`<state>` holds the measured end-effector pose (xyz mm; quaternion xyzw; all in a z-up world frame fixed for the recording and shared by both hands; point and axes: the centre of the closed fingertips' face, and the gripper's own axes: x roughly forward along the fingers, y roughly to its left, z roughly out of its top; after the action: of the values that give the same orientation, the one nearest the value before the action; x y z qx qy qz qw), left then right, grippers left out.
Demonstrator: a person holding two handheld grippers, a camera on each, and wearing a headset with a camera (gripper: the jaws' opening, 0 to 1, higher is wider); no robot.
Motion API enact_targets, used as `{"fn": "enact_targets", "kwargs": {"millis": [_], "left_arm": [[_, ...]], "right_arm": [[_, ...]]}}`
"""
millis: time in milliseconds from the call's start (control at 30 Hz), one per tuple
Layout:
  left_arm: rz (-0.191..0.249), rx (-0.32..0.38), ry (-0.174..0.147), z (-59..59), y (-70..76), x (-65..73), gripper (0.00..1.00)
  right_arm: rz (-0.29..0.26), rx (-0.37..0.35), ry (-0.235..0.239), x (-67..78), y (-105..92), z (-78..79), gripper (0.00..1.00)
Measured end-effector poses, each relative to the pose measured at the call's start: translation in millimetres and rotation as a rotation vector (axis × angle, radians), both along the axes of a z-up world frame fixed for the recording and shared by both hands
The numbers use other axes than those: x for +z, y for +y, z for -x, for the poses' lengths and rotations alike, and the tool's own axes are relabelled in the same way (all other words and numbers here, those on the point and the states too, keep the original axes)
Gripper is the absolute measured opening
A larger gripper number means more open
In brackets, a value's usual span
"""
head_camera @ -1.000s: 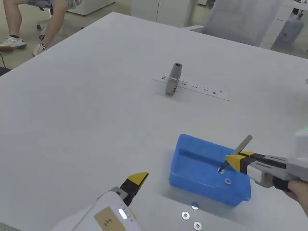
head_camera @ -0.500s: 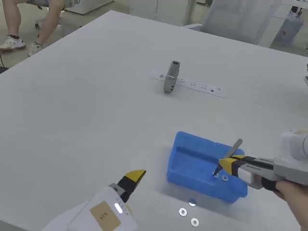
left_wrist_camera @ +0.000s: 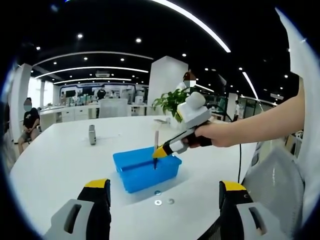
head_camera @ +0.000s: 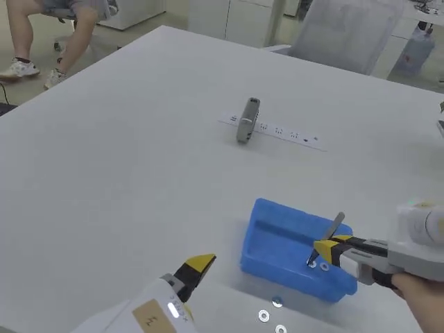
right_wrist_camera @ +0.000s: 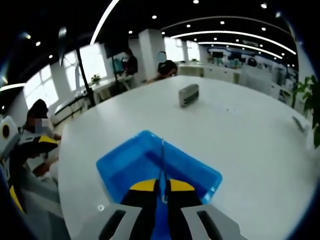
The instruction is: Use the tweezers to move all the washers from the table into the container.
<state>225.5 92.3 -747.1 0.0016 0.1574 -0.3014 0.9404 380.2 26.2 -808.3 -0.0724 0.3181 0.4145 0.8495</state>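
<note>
A blue container [head_camera: 284, 239] stands near the table's front edge, also seen as the container [left_wrist_camera: 142, 170] and the container [right_wrist_camera: 145, 162]. My right gripper [head_camera: 325, 250] is shut on grey tweezers [head_camera: 335, 226], whose tips reach down inside the container beside two washers [head_camera: 325, 266]. In the right gripper view its jaws [right_wrist_camera: 162, 184] pinch the tweezers [right_wrist_camera: 162, 160] over the container's floor. Three washers [head_camera: 264, 316] lie on the table in front of the container, seen as washers [left_wrist_camera: 158, 202] too. My left gripper [head_camera: 198, 267] hovers open at the lower left, with its jaws [left_wrist_camera: 165, 186] wide apart.
A small grey block [head_camera: 248, 119] stands on a white power strip [head_camera: 281, 130] at mid table. An office chair [head_camera: 347, 35] is at the far edge. A person's legs [head_camera: 41, 35] show at the top left. The table's left half is bare.
My right gripper and the tweezers have drawn back slightly toward the container's near wall. The left gripper has barely moved. The head camera has shifted a little.
</note>
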Motion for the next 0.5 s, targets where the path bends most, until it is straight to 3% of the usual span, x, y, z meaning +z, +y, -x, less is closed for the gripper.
{"fn": "enact_targets", "kwargs": {"millis": [200, 500], "left_arm": [[-0.028, -0.034, 0.009, 3.8, -5.3, -4.5, 0.91], [-0.030, -0.014, 0.014, 2.2, -1.4, -6.8, 0.91]], "right_arm": [[-0.038, -0.021, -0.027, 10.0, -2.4, 0.1, 0.04], [-0.054, 0.006, -0.058, 32.8, -0.3, 15.6, 0.03]]}}
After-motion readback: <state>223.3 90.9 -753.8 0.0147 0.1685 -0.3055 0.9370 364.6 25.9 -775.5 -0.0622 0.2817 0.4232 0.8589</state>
